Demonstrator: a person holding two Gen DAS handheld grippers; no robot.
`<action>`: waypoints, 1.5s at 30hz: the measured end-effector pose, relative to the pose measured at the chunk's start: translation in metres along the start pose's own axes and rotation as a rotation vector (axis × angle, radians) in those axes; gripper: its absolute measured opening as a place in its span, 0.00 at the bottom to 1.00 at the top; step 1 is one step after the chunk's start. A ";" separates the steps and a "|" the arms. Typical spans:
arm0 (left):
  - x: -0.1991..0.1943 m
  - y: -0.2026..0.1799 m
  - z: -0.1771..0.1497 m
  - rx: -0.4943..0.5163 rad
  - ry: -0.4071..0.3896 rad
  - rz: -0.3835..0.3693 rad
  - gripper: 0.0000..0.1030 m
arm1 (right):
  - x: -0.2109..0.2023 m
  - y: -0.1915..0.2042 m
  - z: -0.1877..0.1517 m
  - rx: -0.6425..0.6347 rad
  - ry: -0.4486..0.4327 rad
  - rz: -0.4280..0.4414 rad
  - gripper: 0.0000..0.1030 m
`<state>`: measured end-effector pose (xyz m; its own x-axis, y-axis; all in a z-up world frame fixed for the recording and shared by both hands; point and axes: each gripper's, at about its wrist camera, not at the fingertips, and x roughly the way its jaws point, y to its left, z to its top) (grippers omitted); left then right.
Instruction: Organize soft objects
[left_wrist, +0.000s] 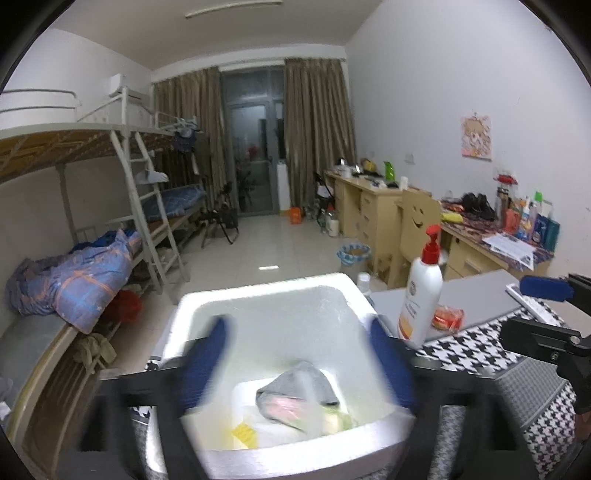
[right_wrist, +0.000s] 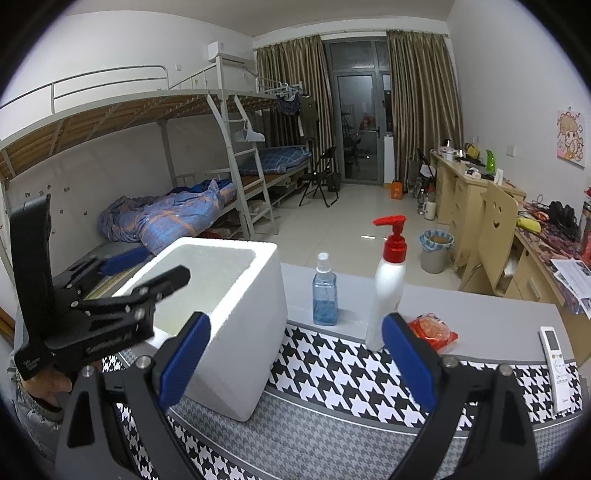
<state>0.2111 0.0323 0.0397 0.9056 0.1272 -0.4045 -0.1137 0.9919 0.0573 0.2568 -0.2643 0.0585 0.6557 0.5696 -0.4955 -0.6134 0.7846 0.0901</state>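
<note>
A white foam box (left_wrist: 266, 306) stands on the table; it also shows in the right wrist view (right_wrist: 236, 314). Inside lie a grey soft item (left_wrist: 299, 384) in clear plastic and a yellow piece (left_wrist: 244, 434). My left gripper (left_wrist: 299, 365) is open and empty above the box opening, blurred; the right wrist view shows it over the box's left rim (right_wrist: 144, 266). My right gripper (right_wrist: 295, 362) is open and empty, low over the houndstooth cloth (right_wrist: 332, 373). A red snack packet (right_wrist: 434, 330) lies just beyond its right finger; it also shows in the left wrist view (left_wrist: 447, 318).
A white pump bottle (right_wrist: 386, 291) and a blue spray bottle (right_wrist: 325, 295) stand on the grey tabletop right of the box. A white remote (right_wrist: 556, 365) lies at the table's right. Beyond are bunk beds (right_wrist: 177, 214), desks (right_wrist: 472, 192) and a chair (right_wrist: 495, 236).
</note>
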 end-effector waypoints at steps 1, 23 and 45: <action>-0.002 0.000 0.000 -0.002 -0.011 0.011 0.92 | -0.001 0.000 0.000 -0.002 -0.002 -0.002 0.93; -0.050 -0.002 0.003 -0.042 -0.077 0.016 0.99 | -0.048 0.005 -0.008 0.012 -0.097 -0.032 0.99; -0.107 -0.018 -0.010 -0.044 -0.170 0.017 0.99 | -0.095 0.019 -0.027 -0.022 -0.177 -0.103 0.99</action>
<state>0.1125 0.0013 0.0729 0.9590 0.1452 -0.2434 -0.1444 0.9893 0.0213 0.1713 -0.3104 0.0837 0.7814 0.5221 -0.3418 -0.5473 0.8365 0.0266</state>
